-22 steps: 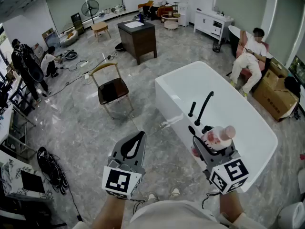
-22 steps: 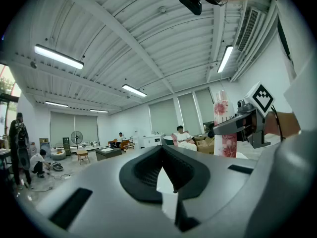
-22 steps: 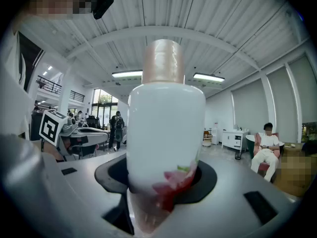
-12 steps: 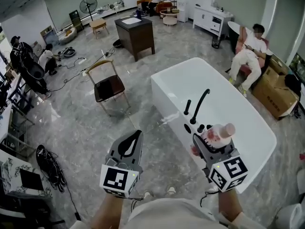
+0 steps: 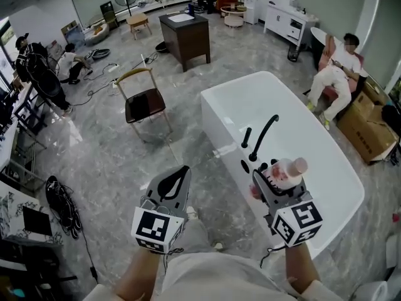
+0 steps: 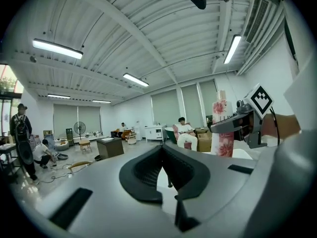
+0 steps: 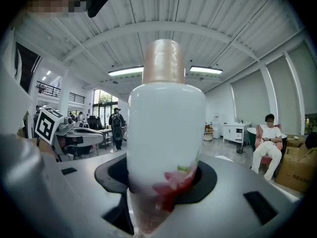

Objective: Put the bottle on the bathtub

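My right gripper (image 5: 273,182) is shut on a white bottle (image 5: 285,172) with a pink flower print and a beige cap, held above the near rim of the white bathtub (image 5: 326,162). The bottle (image 7: 166,143) fills the right gripper view, upright between the jaws. A black faucet (image 5: 263,138) stands on the tub's near rim just ahead of the bottle. My left gripper (image 5: 173,187) is shut and holds nothing, over the grey floor to the left of the tub. The bottle (image 6: 223,129) also shows in the left gripper view at the right.
A wooden chair (image 5: 141,102) stands on the marble floor left of the tub. A dark cabinet (image 5: 185,37) is farther back. A person (image 5: 338,68) sits beyond the tub beside a cardboard box (image 5: 368,125). Other people (image 5: 39,75) are at the far left.
The view has shifted a little and the tub sits slightly nearer. Both grippers keep their places in the view, and the bottle stays held.
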Available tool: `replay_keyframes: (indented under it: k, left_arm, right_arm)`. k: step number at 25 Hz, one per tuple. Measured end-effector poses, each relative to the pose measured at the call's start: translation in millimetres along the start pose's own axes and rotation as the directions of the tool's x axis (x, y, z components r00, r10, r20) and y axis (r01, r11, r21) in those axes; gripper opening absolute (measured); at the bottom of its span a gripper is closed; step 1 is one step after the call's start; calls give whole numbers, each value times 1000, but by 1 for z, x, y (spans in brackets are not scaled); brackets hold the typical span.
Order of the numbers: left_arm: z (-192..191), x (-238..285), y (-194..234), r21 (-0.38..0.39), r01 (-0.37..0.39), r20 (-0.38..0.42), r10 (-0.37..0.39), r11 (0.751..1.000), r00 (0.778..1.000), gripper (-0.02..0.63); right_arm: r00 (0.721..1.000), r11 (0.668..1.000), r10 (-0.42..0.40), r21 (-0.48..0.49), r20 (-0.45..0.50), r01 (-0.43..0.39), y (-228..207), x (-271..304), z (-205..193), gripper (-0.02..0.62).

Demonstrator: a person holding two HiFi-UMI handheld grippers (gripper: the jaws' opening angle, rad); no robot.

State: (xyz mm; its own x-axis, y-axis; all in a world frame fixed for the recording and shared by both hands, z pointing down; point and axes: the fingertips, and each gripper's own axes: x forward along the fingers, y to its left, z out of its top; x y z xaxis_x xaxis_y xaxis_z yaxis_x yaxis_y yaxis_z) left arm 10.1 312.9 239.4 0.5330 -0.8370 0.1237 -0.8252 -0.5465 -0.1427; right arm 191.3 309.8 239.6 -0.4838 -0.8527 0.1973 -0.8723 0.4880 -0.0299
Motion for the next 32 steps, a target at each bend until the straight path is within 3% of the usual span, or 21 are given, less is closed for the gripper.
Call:
replay_keyframes:
  k: [6, 14, 24, 32]
  left_arm:
    - [-8, 34, 26, -42, -23, 54, 26, 999, 998, 18]
    - [-13, 108, 88, -25, -15, 57, 16, 1000, 998, 18]
    - [-57, 247, 203, -82, 75, -49, -79, 994, 996, 18]
    - [-98, 362, 305, -90, 99, -93, -107, 991, 990, 18]
  right_arm:
    - [999, 999, 22, -24, -23, -22, -15, 42, -12, 242]
    - [1000, 999, -9, -50, -22, 8, -55, 137, 4, 242]
    - [992, 998, -61, -28, -106, 59, -117, 327, 2, 242]
    - [973, 981, -179, 46, -148, 188, -182, 482, -31, 242]
